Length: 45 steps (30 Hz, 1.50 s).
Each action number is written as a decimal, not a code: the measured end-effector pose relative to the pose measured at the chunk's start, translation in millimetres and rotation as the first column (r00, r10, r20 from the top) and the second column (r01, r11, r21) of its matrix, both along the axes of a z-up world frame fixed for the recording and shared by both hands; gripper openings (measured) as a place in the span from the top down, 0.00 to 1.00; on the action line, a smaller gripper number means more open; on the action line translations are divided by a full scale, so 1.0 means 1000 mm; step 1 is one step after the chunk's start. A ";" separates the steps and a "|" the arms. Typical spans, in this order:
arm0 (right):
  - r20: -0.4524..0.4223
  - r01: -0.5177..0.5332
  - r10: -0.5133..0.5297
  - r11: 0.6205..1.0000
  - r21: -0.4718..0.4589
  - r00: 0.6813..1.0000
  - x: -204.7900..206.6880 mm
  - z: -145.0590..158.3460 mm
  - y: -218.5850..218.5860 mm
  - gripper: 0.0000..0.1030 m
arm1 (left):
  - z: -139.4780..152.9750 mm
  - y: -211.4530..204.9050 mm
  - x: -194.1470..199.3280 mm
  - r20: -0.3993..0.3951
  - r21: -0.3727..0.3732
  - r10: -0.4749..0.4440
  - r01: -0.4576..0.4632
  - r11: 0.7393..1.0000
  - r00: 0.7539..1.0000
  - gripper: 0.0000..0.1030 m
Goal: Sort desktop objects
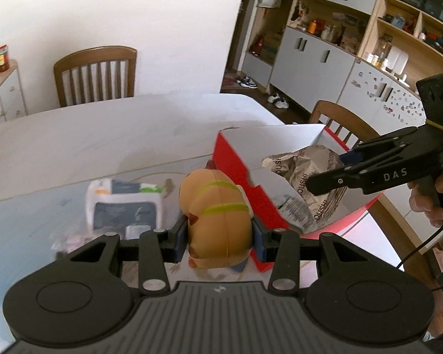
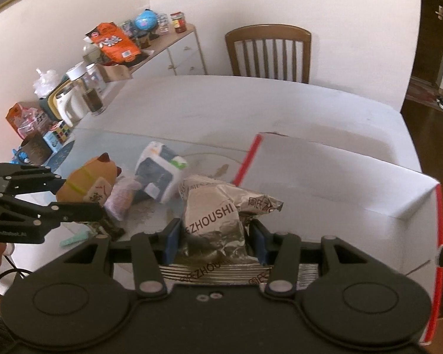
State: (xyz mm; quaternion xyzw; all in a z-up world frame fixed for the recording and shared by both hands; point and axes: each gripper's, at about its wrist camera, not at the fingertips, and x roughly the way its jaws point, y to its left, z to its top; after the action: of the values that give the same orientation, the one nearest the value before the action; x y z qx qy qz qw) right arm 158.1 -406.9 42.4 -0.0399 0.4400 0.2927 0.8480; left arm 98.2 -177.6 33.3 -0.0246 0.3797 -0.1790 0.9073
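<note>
My left gripper [image 1: 220,240] is shut on an orange squishy animal toy [image 1: 217,218] with green stripes, held above the table just left of a red and white box [image 1: 236,171]. The toy also shows in the right wrist view [image 2: 87,184]. My right gripper [image 2: 214,243] is shut on a crumpled silver foil snack bag [image 2: 218,215], held over the box's open top [image 2: 325,183]. In the left wrist view the right gripper [image 1: 327,184] and the bag [image 1: 304,171] are inside the box's rim.
A white and blue tissue pack [image 2: 159,174] and a pale purple item [image 2: 121,199] lie on the table's glass top [image 1: 29,221]. A mint green strip [image 2: 73,239] lies near the front edge. Wooden chairs [image 2: 268,50] stand around; a cluttered sideboard [image 2: 82,88] is left.
</note>
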 end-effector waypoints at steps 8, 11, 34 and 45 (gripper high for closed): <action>-0.008 0.042 -0.042 0.999 -0.014 0.999 0.014 -0.007 -0.032 0.52 | 0.001 -0.037 0.026 0.004 0.018 -0.056 0.056 0.998 0.998 0.60; -0.015 0.058 -0.059 0.998 -0.015 0.998 0.019 -0.012 -0.042 0.52 | 0.000 -0.050 0.037 0.006 0.031 -0.082 0.082 0.996 0.997 0.60; -0.100 0.172 -0.178 0.983 -0.064 0.979 0.040 -0.059 -0.110 0.52 | -0.039 -0.156 0.115 -0.092 0.122 -0.268 0.278 0.953 0.959 0.60; -0.135 0.164 -0.177 0.981 -0.105 0.975 0.052 -0.080 -0.114 0.53 | -0.064 -0.177 0.154 -0.183 0.146 -0.269 0.296 0.944 0.946 0.59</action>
State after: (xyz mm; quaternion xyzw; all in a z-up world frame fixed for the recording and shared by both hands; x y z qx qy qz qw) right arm 210.4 -520.7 -37.4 -0.0201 0.5150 0.2001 0.8332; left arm 252.7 -354.6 -31.0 0.0939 0.4651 -0.2716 0.8373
